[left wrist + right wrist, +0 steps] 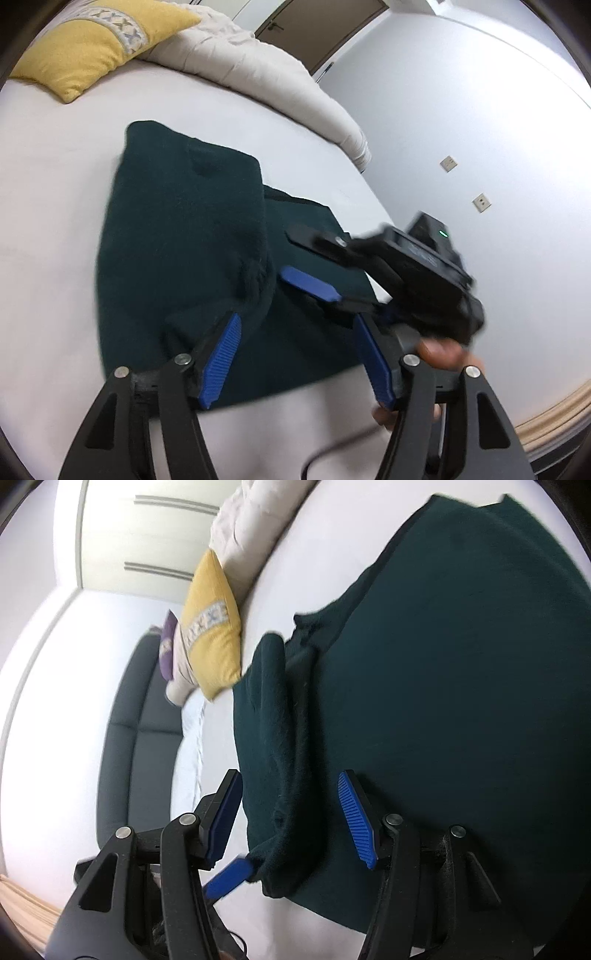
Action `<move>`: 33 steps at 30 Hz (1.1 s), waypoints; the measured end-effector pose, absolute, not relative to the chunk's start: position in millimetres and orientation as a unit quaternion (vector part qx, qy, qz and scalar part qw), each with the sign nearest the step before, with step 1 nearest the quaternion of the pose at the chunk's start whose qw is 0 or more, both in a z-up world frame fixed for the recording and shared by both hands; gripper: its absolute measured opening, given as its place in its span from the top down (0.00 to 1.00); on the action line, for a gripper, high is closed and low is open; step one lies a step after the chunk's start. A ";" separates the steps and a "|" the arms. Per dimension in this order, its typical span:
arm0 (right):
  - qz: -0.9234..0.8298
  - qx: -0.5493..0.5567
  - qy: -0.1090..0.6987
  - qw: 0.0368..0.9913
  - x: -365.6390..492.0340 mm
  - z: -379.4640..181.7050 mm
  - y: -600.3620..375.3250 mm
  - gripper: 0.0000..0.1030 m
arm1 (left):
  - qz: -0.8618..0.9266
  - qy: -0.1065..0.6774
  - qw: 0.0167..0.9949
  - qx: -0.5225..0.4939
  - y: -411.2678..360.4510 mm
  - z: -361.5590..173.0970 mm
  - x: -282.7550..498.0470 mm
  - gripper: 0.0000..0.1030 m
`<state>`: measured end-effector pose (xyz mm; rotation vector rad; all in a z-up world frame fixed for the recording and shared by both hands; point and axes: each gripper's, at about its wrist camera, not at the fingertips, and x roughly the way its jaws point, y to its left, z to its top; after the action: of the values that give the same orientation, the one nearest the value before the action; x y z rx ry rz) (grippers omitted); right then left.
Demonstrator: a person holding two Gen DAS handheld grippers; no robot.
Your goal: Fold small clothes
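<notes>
Left gripper (pixel 295 354) hangs with its blue pads apart and nothing between them, angled down over the near edge of a dark green garment (pixel 177 236) spread on a white bed (pixel 55 206). Right gripper (pixel 291 819) is also parted; in its own view a rolled fold of the garment (pixel 443 664) lies between the pads, but neither pad presses on it, so it holds nothing. From the left view, the right gripper (pixel 314 266) sits just ahead and to the right, low over the cloth, with a hand (pixel 439 354) on its handle. Judging from how the cloth lies, the task is partway done: one side has been turned over onto the middle, leaving a thick doubled flap ahead of the left gripper, while a single flat layer shows further right. At least one more fold appears to remain, and the flap looks loose and uneven near the grippers. The bed's edge runs close on the right of the left gripper, with a bare wall beyond it. Bare sheet lies open to the left and ahead. Well ahead sit a yellow pillow (pixel 92 44) and a bunched pale duvet (pixel 258 66), both clear of the garment. Both pictures are slightly blurred.
</notes>
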<state>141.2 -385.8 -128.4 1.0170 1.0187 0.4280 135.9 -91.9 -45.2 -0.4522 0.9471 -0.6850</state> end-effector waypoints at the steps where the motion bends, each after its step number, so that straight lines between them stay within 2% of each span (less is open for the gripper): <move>1: 0.193 0.460 0.469 0.729 145.3 -129.3 -380.6 0.48 | -0.325 0.443 0.808 -0.214 -89.1 -44.9 131.5 0.36; 13: 0.168 0.390 0.539 0.727 196.9 -126.7 -329.4 0.48 | -0.303 0.427 0.814 -0.251 -9.4 -65.0 107.1 0.36; 15: 0.165 0.362 0.556 0.730 204.5 -126.2 -319.2 0.52 | -0.299 0.426 0.818 -0.246 -6.8 -66.5 105.7 0.36; 18: 0.161 0.326 0.567 0.739 206.6 -122.7 -309.4 0.65 | -0.300 0.419 0.823 -0.240 -11.3 -63.3 109.6 0.36; 23: 0.164 0.367 0.565 0.720 201.1 -134.7 -330.6 0.79 | -0.320 0.378 0.853 -0.163 -59.9 -45.5 126.9 0.34; 29: 0.206 0.422 0.563 0.680 195.2 -150.6 -348.7 0.79 | -0.333 0.408 0.847 -0.068 -107.3 -81.3 144.3 0.37; 33: 0.233 0.447 0.561 0.656 194.2 -161.0 -361.6 0.79 | -0.332 0.399 0.854 -0.028 -109.7 -93.7 130.1 0.45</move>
<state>194.2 -361.6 -161.0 1.0138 1.2712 0.5272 130.1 -109.7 -93.7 -0.0589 0.8402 -0.6977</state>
